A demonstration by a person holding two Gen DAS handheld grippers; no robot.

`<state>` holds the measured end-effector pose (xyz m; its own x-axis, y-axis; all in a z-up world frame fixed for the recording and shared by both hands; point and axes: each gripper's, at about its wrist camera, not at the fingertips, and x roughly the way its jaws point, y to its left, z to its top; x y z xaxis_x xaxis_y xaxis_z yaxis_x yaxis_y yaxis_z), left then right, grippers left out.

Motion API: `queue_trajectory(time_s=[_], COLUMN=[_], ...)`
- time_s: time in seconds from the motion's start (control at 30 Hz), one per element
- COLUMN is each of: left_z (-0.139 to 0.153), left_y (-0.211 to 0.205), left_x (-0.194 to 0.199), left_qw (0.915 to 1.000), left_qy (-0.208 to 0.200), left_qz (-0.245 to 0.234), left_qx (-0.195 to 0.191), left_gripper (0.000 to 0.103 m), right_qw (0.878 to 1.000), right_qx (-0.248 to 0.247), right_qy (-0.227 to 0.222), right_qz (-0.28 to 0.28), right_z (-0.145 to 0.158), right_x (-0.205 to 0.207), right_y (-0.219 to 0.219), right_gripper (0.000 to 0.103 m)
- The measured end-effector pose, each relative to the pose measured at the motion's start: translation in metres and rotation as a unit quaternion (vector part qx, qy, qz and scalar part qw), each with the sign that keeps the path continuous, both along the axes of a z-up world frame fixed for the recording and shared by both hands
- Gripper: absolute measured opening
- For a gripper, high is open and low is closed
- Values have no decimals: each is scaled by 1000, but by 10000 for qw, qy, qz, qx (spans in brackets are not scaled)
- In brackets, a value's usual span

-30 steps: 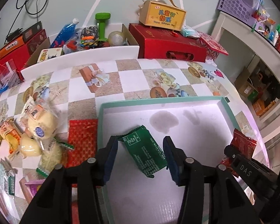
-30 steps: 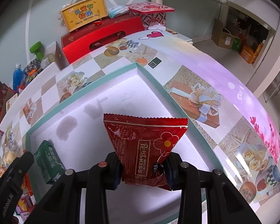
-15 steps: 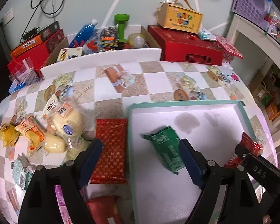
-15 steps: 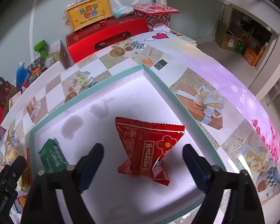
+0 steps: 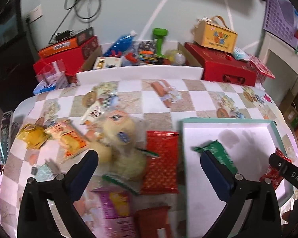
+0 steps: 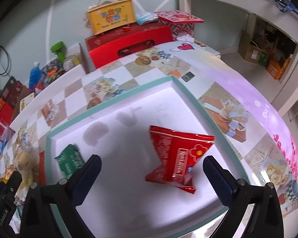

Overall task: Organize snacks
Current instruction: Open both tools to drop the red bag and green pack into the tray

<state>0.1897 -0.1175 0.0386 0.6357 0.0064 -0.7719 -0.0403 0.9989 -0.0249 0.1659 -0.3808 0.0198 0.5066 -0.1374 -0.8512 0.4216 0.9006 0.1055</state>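
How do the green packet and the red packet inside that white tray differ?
The green packet is flat and lies near the left wall of the tray; the red packet is bigger, crumpled, with a flower print, and lies toward the right wall. Both are sealed snack wrappers lying loose, gripped by nothing.

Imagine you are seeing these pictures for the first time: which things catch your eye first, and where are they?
A bright red snack packet lies in the white tray with the teal rim, between the wide-open jaws of the right gripper, with a green packet at the tray's other end. To the left of the tray, a jumble of unsorted snacks covers the checked tablecloth, under the open left gripper.
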Motion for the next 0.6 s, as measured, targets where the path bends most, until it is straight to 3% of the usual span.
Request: queue_trajectory(time_s=[0.23, 0.6], left_z=[8, 4], left_y=[46, 86], left_x=[-19, -31], left_qw=[9985, 9980], left_qy=[-287, -15], left_qz=[469, 626], left_qx=[-64, -28], left_gripper=[102, 102], right_qw=[9986, 9957], right_qx=[-70, 225], right_qy=[-437, -690], right_qz=[274, 576], right_z=[15, 22], right_x=[-2, -4], right_y=[24, 59], right_gripper=[103, 103])
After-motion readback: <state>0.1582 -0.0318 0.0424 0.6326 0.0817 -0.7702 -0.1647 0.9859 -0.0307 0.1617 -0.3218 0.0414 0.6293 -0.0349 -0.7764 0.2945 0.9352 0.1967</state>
